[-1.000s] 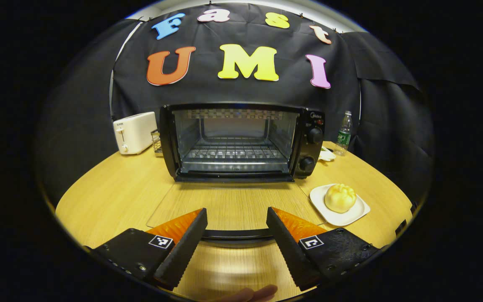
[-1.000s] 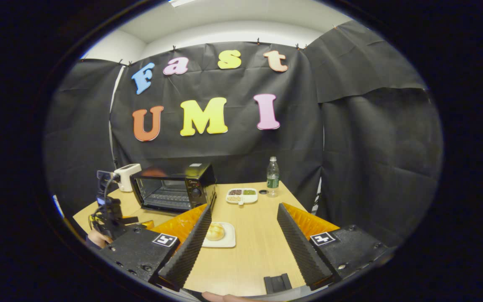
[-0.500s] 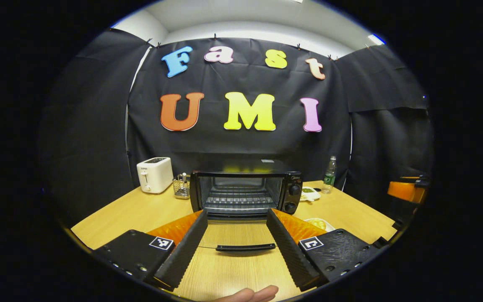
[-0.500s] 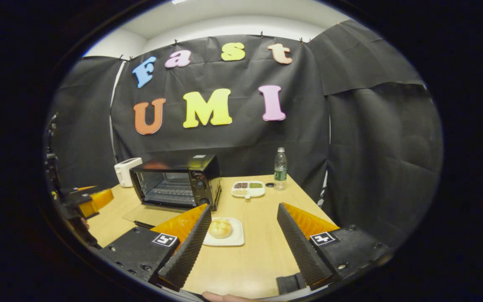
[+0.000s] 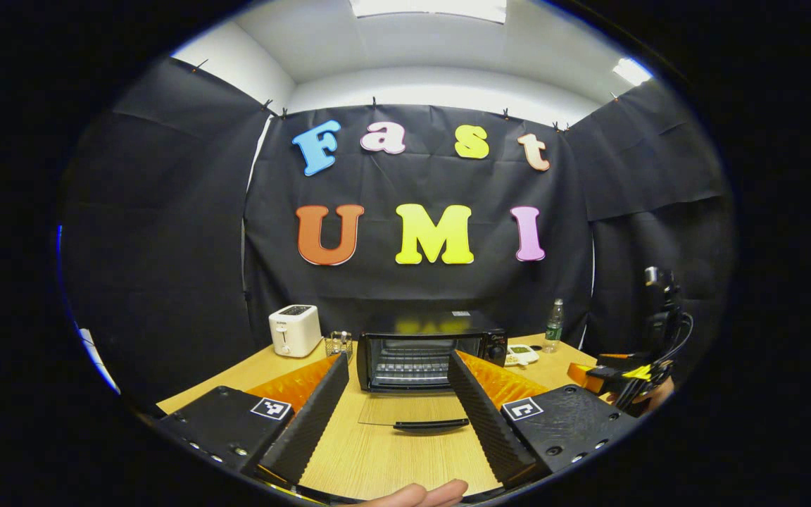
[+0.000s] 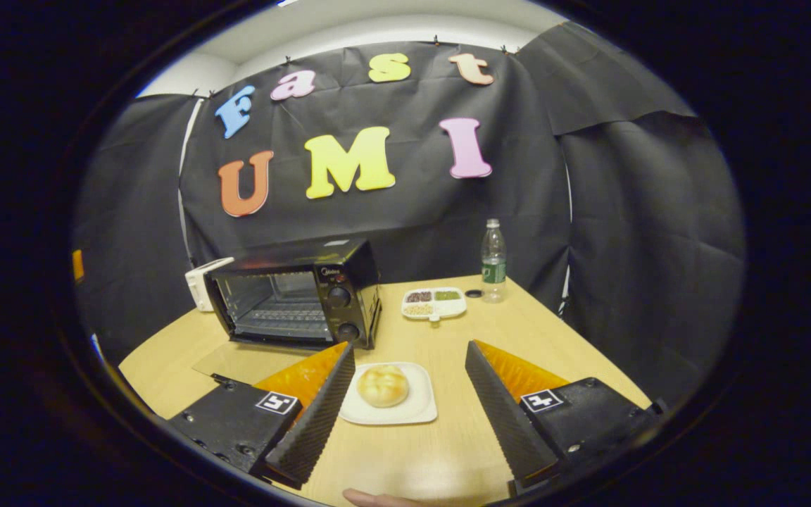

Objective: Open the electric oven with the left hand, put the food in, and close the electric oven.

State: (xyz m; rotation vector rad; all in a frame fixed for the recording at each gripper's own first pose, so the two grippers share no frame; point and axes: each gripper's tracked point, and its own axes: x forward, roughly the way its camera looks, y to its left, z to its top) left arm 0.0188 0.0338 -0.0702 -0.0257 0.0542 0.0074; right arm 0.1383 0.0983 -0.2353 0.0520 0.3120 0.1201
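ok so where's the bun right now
In the right gripper view the bun sits on a white plate on the table, ahead between the right gripper's open fingers, in front of the oven's knob end.

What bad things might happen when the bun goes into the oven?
1. The bun lies loose on its plate; the right gripper, open around it, might squash it or push the plate along.
2. The oven door lies flat on the table in front of the oven, so a low carry may bump it.
3. The rack looks low, so the bun may catch the opening.
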